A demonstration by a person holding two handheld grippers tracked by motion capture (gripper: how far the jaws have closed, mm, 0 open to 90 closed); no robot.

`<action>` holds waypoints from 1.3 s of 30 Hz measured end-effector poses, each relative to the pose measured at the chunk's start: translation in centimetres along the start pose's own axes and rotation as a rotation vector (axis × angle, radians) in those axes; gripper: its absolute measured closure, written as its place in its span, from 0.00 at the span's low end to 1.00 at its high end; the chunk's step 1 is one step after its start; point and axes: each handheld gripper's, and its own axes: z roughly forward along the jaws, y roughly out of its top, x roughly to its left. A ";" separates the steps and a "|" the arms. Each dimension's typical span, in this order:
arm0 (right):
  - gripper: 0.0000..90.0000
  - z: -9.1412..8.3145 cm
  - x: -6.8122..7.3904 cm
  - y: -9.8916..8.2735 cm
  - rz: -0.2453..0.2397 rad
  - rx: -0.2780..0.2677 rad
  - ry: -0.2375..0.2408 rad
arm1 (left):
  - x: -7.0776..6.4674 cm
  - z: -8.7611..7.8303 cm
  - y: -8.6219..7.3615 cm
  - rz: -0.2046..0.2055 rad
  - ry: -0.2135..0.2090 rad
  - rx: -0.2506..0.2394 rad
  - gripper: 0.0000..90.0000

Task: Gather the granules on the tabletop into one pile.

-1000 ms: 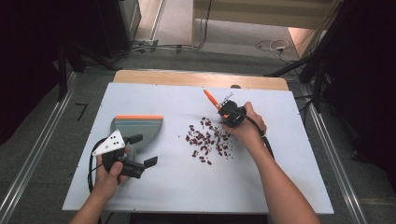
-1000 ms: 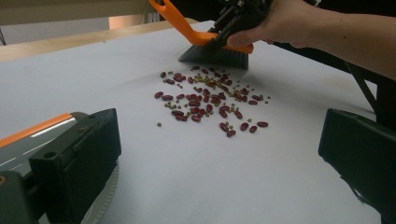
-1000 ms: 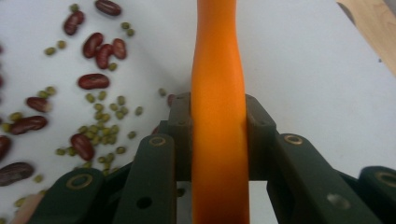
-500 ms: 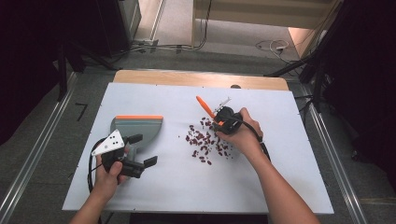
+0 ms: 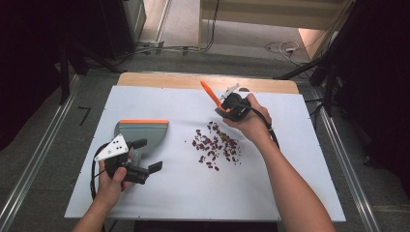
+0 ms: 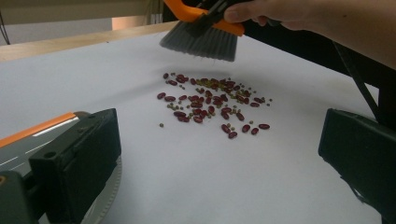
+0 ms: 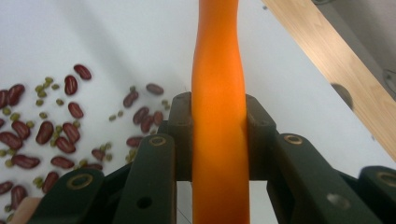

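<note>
Brush [image 5: 211, 93] clamped in right gripper [image 5: 227, 108], left gripper [image 5: 145, 155] open beside dustpan [image 5: 142, 130], beans [image 5: 215, 145] on white table [image 5: 290, 159], grey floor.

Illumination is even and comes from overhead: the white table [image 5: 270, 193] is bright, while the floor and room to the left and right of it are dark, with a lit patch at the far right. Shadows are soft, faint under the brush [image 6: 201, 37] and the beans [image 6: 212, 100]. In the right gripper view the near orange handle [image 7: 218, 116] is slightly soft; the high view is low in detail.
</note>
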 end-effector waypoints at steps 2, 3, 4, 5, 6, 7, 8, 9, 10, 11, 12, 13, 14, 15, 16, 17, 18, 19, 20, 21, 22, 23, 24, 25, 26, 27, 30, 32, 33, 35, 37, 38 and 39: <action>0.76 1.0 -0.2 0.6 -0.036 0.017 -0.039 | 0.0 -0.1 0.0 -0.001 0.002 0.000 0.00; 0.76 1.0 -0.2 0.6 -0.036 0.017 -0.039 | 0.0 -0.1 0.0 -0.001 0.002 0.000 0.00; 0.76 2.2 -0.6 1.0 -0.048 0.025 -0.051 | 0.1 -0.1 0.0 -0.005 0.000 -0.004 0.00; 0.76 2.2 -0.6 1.0 -0.048 0.025 -0.051 | 0.1 -0.1 -0.1 -0.007 0.000 -0.004 0.00; 0.76 3.1 -0.7 1.1 -0.055 0.039 -0.062 | 0.1 -0.1 -0.1 -0.007 -0.001 -0.004 0.00; 0.76 3.1 -0.7 1.1 -0.055 0.039 -0.062 | 0.1 -0.1 -0.1 -0.006 -0.001 -0.003 0.00; 0.76 4.0 -0.6 1.0 -0.075 0.056 -0.073 | 0.1 -0.1 -0.1 -0.006 0.000 -0.002 0.00; 0.76 4.3 -0.5 1.0 -0.075 0.062 -0.060 | 0.1 -0.1 -0.1 -0.006 -0.002 -0.003 0.00; 0.76 4.3 -0.5 1.0 -0.075 0.062 -0.060 | 0.1 -0.1 -0.1 -0.005 -0.002 -0.002 0.00; 0.76 4.4 -0.4 0.9 -0.075 0.045 -0.045 | 0.1 -0.1 -0.1 -0.005 -0.002 -0.002 0.00; 0.76 4.4 0.3 0.9 -0.095 0.064 -0.029 | 0.1 0.0 -0.1 -0.007 -0.002 -0.003 0.00; 0.76 4.4 0.3 0.9 -0.095 0.064 -0.029 | 0.1 0.0 -0.1 -0.009 -0.002 -0.004 0.00; 0.76 4.3 0.8 0.8 -0.133 0.075 -0.018 | 0.1 0.0 -0.1 -0.008 -0.001 0.001 0.00; 0.76 4.1 1.1 0.8 -0.147 0.083 -0.009 | 0.1 0.1 -0.1 -0.008 -0.002 0.003 0.00; 0.76 4.0 1.4 0.7 -0.163 0.076 0.011 | 0.1 0.1 -0.1 -0.004 -0.003 0.003 0.00; 0.76 4.0 1.4 0.7 -0.163 0.076 0.011 | 0.1 0.1 -0.1 -0.003 -0.003 0.004 0.00; 0.76 3.6 1.9 0.4 -0.164 0.085 0.045 | 0.0 0.1 -0.1 -0.002 -0.004 0.006 0.00; 0.76 3.4 2.1 0.3 -0.172 0.081 0.057 | 0.0 0.1 -0.1 -0.001 -0.003 0.008 0.00; 0.76 3.2 2.3 0.1 -0.173 0.080 0.069 | 0.0 0.1 -0.1 0.000 -0.002 0.008 0.00; 0.76 3.2 2.3 0.1 -0.173 0.080 0.069 | -0.1 0.2 -0.1 -0.001 -0.002 0.008 0.00; 0.76 3.0 2.8 -0.3 -0.204 0.072 0.066 | -0.1 0.2 -0.1 -0.001 -0.002 0.008 0.00; 0.76 2.8 3.1 -0.5 -0.209 0.073 0.082 | -0.1 0.2 -0.1 -0.003 -0.003 0.008 0.00; 0.76 2.8 3.1 -0.5 -0.209 0.073 0.082 | -0.1 0.2 -0.1 0.000 -0.001 0.012 0.00; 0.76 2.5 3.6 -0.8 -0.239 0.069 0.087 | -0.1 0.2 -0.1 0.000 -0.003 0.013 0.00; 0.76 2.4 3.8 -1.0 -0.248 0.068 0.097 | -0.1 0.2 -0.1 0.000 -0.003 0.013 0.00; 0.76 2.2 4.0 -1.1 -0.253 0.064 0.101 | -0.1 0.2 -0.1 0.000 -0.004 0.011 0.00; 0.75 1.8 4.4 -1.4 -0.266 0.070 0.119 | -0.1 0.3 -0.1 0.001 -0.002 0.011 0.00; 0.75 1.6 4.7 -1.7 -0.275 0.070 0.125 | -0.1 0.3 -0.1 0.001 -0.002 0.011 0.00; 0.75 1.5 4.7 -1.8 -0.286 0.069 0.129 | -0.1 0.3 -0.1 0.001 -0.002 0.012 0.00; 0.75 1.3 5.2 -2.0 -0.300 0.066 0.139 | -0.1 0.3 -0.1 0.002 -0.001 0.012 0.00; 0.75 1.0 5.6 -2.2 -0.311 0.067 0.139 | -0.1 0.3 -0.1 0.001 -0.002 0.011 0.00; 0.75 0.8 5.8 -2.3 -0.312 0.072 0.147 | -0.1 0.3 -0.1 0.003 -0.002 0.013 0.00; 0.75 0.8 5.8 -2.3 -0.312 0.072 0.147 | -0.1 0.3 -0.2 0.004 -0.002 0.014 0.00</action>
